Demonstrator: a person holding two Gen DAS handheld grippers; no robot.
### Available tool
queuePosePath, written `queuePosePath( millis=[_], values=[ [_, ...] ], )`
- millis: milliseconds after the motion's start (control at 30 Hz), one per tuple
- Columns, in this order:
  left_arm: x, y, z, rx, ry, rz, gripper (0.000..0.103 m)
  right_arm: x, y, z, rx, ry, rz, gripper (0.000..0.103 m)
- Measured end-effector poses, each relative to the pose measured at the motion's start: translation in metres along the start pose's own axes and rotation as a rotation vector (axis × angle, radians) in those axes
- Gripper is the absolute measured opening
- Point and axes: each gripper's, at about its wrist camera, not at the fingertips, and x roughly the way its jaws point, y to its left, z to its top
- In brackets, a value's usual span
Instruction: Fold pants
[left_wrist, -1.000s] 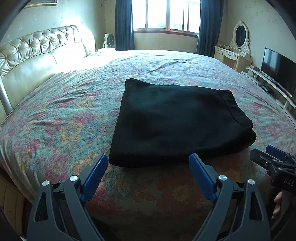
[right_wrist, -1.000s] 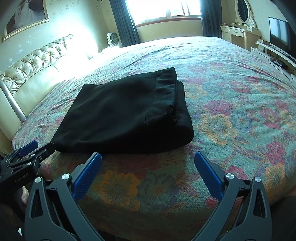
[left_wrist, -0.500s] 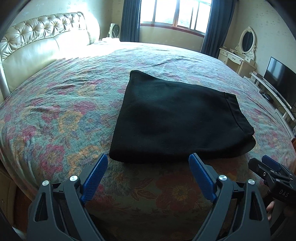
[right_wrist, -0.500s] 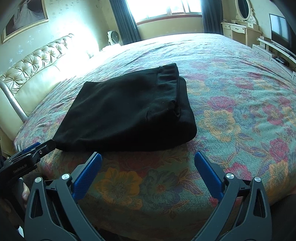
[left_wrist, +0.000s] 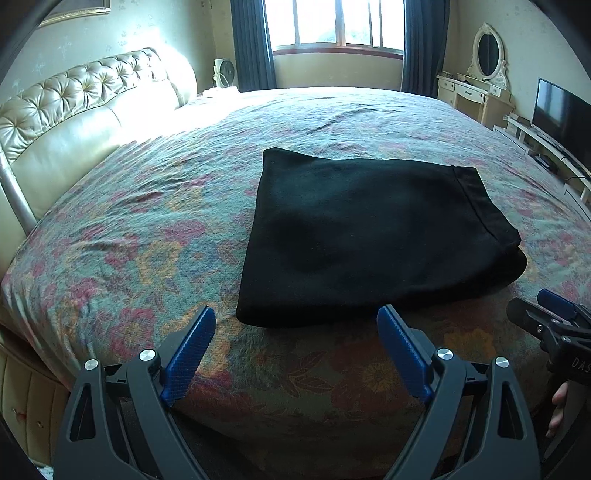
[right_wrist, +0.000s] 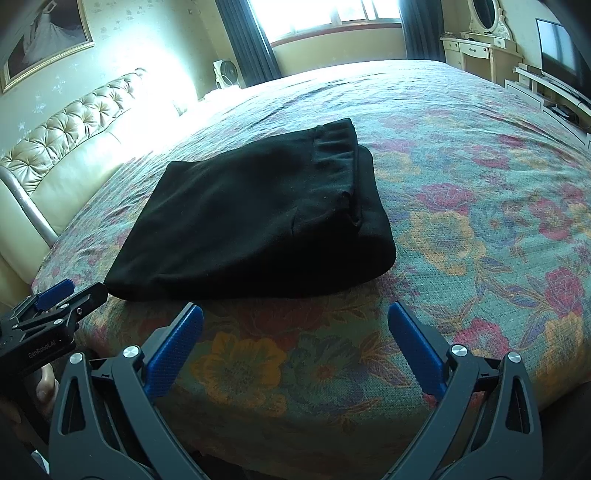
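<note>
left wrist view: folded pants (left_wrist: 369, 236) flat, waistband (left_wrist: 484, 206) rightward, on bedspread (left_wrist: 140, 229).

The pants (left_wrist: 369, 236) are plain black. The bedspread (left_wrist: 147, 229) is teal with red, pink and orange-yellow flowers. The headboard (left_wrist: 74, 107) is cream, tufted. Both grippers are black with blue pads (right_wrist: 173, 350). The curtains (left_wrist: 251, 44) are dark blue.

Sunlit bedroom: floral bedspread (left_wrist: 147, 229), tufted cream headboard (left_wrist: 74, 99), curtained window (left_wrist: 336, 26), dressing table (left_wrist: 476, 92), television (left_wrist: 561, 118).
</note>
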Motion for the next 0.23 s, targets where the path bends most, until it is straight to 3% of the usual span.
queuePosePath(
  millis=[233],
  values=[
    [0.0013, -0.0047, -0.0011, 0.001, 0.017, -0.033, 0.088, -0.0023, -0.0051, 0.0014, 0.014, -0.003, -0.004, 0.1]
  ],
)
